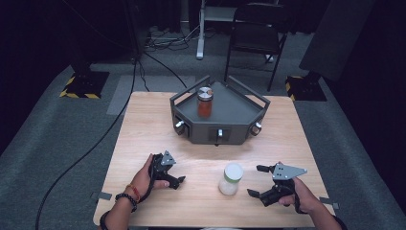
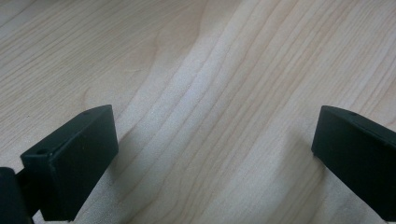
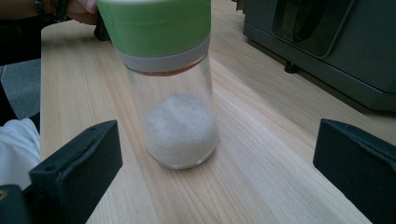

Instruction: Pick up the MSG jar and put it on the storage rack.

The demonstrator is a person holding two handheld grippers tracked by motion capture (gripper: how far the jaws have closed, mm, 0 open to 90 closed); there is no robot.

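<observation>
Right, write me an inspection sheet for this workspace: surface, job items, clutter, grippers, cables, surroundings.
Surface: light wooden table, bare between the items.
Job's things: green-lidded jar stands upright near the front edge, white grains in its bottom; a metal-lidded jar with reddish contents stands on the dark grey tray stand at the back.
Clutter: nothing seen.
Grippers: left gripper open over bare wood; right gripper open, jaws facing the green-lidded jar, not touching it.
Cables: a black cable crosses the floor at left; more lie tangled at the far end.
Surroundings: grey carpet, a black chair, hazard-striped bases.
</observation>
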